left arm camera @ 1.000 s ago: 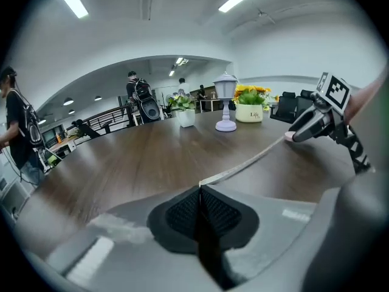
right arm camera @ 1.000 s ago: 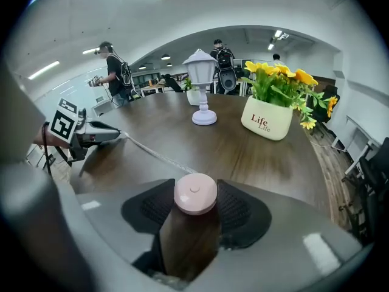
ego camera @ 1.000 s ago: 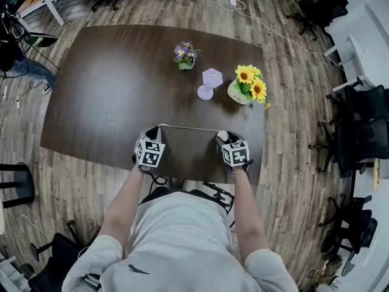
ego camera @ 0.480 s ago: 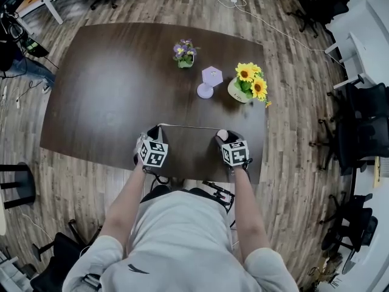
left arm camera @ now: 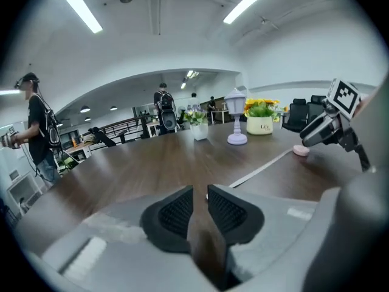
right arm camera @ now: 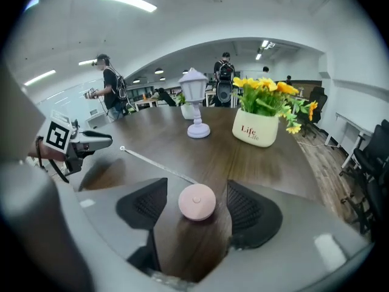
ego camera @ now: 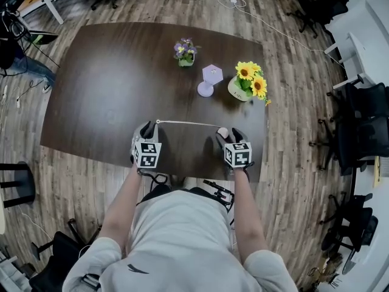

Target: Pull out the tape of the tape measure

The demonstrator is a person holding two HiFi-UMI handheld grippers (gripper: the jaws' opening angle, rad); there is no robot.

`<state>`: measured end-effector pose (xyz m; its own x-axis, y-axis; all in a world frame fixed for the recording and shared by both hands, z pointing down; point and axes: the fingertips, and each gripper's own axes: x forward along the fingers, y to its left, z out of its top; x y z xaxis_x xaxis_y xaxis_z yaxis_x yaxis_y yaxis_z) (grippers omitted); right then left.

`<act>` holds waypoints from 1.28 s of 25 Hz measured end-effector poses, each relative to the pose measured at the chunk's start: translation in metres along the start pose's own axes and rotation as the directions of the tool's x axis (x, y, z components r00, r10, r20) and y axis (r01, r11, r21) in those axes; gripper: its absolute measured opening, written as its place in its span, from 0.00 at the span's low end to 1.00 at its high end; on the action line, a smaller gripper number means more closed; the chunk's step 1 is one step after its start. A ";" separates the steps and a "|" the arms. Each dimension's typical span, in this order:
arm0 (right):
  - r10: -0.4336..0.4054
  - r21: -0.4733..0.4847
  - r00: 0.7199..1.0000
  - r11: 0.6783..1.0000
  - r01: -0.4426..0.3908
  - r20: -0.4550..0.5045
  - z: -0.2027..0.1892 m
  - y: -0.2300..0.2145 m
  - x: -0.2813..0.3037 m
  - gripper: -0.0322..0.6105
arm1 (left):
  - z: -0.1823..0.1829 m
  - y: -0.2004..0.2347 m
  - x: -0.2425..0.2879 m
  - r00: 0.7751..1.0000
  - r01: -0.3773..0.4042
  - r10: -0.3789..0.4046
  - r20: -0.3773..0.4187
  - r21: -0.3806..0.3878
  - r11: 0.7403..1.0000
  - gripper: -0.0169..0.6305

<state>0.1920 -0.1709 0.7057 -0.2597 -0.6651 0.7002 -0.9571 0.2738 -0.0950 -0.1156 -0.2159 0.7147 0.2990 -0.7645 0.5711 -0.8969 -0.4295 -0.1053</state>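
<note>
The round pink tape measure case (ego camera: 223, 132) lies on the dark table (ego camera: 103, 84) near its front edge. The thin pale tape (ego camera: 188, 124) runs left from it, drawn out flat on the wood. My right gripper (ego camera: 229, 136) straddles the case (right arm camera: 197, 202). Its jaws have just been opening, and a gap shows on each side of the case. My left gripper (ego camera: 147, 128) sits just short of the tape's free end (ego camera: 158, 121). Its jaws have just been opening too. The pads (left arm camera: 176, 215) stand a narrow slit apart with nothing between them, and the tape (left arm camera: 261, 168) lies beyond them.
A small pot of purple flowers (ego camera: 185, 53), a lilac lamp (ego camera: 209, 81) and a white pot of sunflowers (ego camera: 248, 85) stand at the back of the table. The table's front edge (ego camera: 182, 176) is close under both grippers. Office chairs (ego camera: 364, 126) stand to the right.
The left gripper has let go of the tape's end and drawn back a little toward the person. The right jaws have spread wider off the pink case. The tape stays stretched out.
</note>
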 end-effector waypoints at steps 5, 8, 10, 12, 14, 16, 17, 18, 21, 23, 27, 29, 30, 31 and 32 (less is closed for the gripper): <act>0.077 0.009 0.979 0.997 -0.080 0.189 0.046 0.017 -0.049 0.38 | 0.065 0.012 -0.048 0.982 -0.003 0.006 0.190 -0.017 1.000 0.16; 0.114 -0.005 0.945 0.993 -0.118 0.307 0.074 0.030 -0.086 0.27 | 0.108 0.017 -0.083 0.954 0.002 0.012 0.298 -0.045 0.999 0.16; 0.131 -0.002 0.907 0.990 -0.142 0.400 0.095 0.037 -0.114 0.19 | 0.132 0.017 -0.104 0.936 0.027 -0.008 0.353 -0.050 0.998 0.15; 0.134 -0.015 0.868 0.989 -0.144 0.478 0.114 0.045 -0.140 0.07 | 0.145 0.019 -0.121 0.917 0.049 -0.025 0.397 -0.049 0.998 0.09; 0.129 -0.031 0.835 0.991 -0.133 0.535 0.127 0.053 -0.162 0.05 | 0.154 0.024 -0.134 0.902 0.053 -0.021 0.431 -0.062 0.997 0.07; 0.119 -0.044 0.809 0.992 -0.115 0.575 0.136 0.058 -0.177 0.05 | 0.162 0.027 -0.146 0.887 0.055 -0.016 0.462 -0.072 0.996 0.04; 0.112 -0.048 0.801 0.993 -0.104 0.588 0.139 0.059 -0.181 0.05 | 0.165 0.027 -0.150 0.879 0.062 -0.022 0.477 -0.069 0.996 0.04; 0.105 -0.049 0.795 0.994 -0.094 0.597 0.141 0.060 -0.184 0.05 | 0.168 0.024 -0.153 0.871 0.072 -0.033 0.490 -0.061 0.996 0.04; 0.092 -0.056 0.796 0.996 -0.074 0.598 0.141 0.062 -0.185 0.05 | 0.172 0.014 -0.158 0.859 0.083 -0.057 0.508 -0.028 0.996 0.04; 0.090 -0.069 0.806 0.996 -0.061 0.585 0.139 0.064 -0.185 0.05 | 0.173 0.007 -0.159 0.858 0.086 -0.067 0.510 -0.013 0.996 0.04; 0.095 -0.088 0.813 0.995 -0.054 0.574 0.136 0.070 -0.185 0.05 | 0.171 0.001 -0.161 0.856 0.094 -0.082 0.510 0.003 0.996 0.04; 0.098 -0.089 0.812 0.994 -0.057 0.575 0.136 0.071 -0.184 0.05 | 0.171 0.000 -0.162 0.854 0.093 -0.084 0.513 0.007 0.996 0.04; 0.099 -0.088 0.812 0.994 -0.058 0.576 0.136 0.070 -0.183 0.05 | 0.171 0.001 -0.161 0.854 0.093 -0.083 0.514 0.007 0.996 0.04; 0.099 -0.086 0.811 0.994 -0.060 0.577 0.136 0.070 -0.183 0.05 | 0.170 0.001 -0.160 0.853 0.092 -0.081 0.515 0.004 0.996 0.04; 0.098 -0.082 0.810 0.995 -0.062 0.578 0.136 0.069 -0.182 0.05 | 0.170 0.002 -0.160 0.854 0.092 -0.078 0.514 0.000 0.996 0.04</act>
<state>0.1560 -0.1250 0.4756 -0.3785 -0.9136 0.1485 -0.9254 0.3705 -0.0795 -0.1098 -0.1761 0.4852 0.4933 -0.8664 0.0772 -0.8658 -0.4976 -0.0523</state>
